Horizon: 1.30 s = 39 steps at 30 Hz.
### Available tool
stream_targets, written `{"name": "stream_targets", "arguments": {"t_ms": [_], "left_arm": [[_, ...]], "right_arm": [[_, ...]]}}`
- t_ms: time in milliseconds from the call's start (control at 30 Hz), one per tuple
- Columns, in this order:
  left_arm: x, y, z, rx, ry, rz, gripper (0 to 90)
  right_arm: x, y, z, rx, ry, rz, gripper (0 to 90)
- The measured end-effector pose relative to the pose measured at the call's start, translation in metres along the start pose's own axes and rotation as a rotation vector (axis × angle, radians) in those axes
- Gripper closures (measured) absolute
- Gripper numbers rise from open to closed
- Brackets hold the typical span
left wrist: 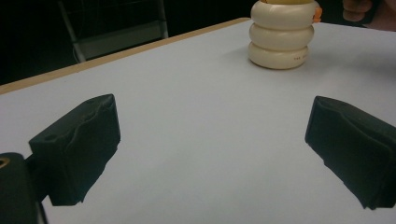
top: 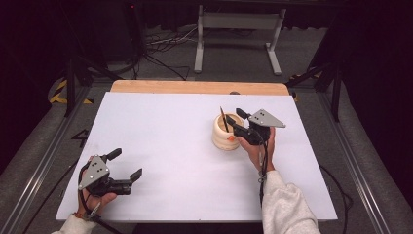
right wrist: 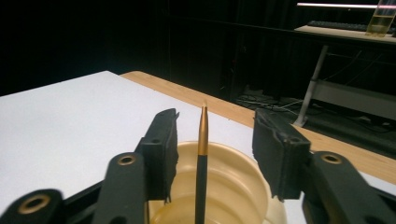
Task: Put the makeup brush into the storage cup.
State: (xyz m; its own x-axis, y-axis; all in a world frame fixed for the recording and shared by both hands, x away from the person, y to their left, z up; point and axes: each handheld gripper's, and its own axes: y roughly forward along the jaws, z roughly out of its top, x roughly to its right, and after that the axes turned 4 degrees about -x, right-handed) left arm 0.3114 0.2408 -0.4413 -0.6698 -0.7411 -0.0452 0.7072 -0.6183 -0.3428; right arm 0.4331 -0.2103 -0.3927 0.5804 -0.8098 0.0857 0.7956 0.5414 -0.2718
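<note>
A cream ribbed holder (top: 225, 134) stands upright right of the table's middle, with a black pen (top: 223, 118) sticking out of it. In the right gripper view the pen (right wrist: 202, 158), gold-tipped, rises from the holder's mouth (right wrist: 233, 186) between the two jaws, touching neither. My right gripper (top: 233, 118) is open just over the holder's right rim. My left gripper (top: 125, 165) is open near the front left of the table, nothing between its jaws. The left gripper view has the holder (left wrist: 281, 37) far ahead across bare table.
The white table (top: 170, 146) has a wooden strip (top: 195, 87) along its far edge. A grey metal stand (top: 237, 34) and loose cables (top: 160, 46) lie on the floor beyond. Dark frame legs flank both sides.
</note>
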Motion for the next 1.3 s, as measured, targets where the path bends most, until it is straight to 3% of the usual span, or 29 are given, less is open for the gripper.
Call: {"name": "stream_targets", "arguments": {"t_ms": [567,900,1300], "left_arm": [[0.0,0.0,0.0,-0.002,-0.001,-0.001,4.1],[0.001,0.001,0.0,-0.008,0.005,0.002,4.1],[0.001,0.001,0.0,-0.007,0.005,0.003,4.1]], "right_arm": [[-0.004,-0.014,0.018,0.001,-0.092,-0.048,26.4],[-0.005,-0.022,0.021,-0.007,-0.113,-0.095,12.4],[-0.005,-0.031,0.02,-0.031,-0.128,-0.1,7.5]]}}
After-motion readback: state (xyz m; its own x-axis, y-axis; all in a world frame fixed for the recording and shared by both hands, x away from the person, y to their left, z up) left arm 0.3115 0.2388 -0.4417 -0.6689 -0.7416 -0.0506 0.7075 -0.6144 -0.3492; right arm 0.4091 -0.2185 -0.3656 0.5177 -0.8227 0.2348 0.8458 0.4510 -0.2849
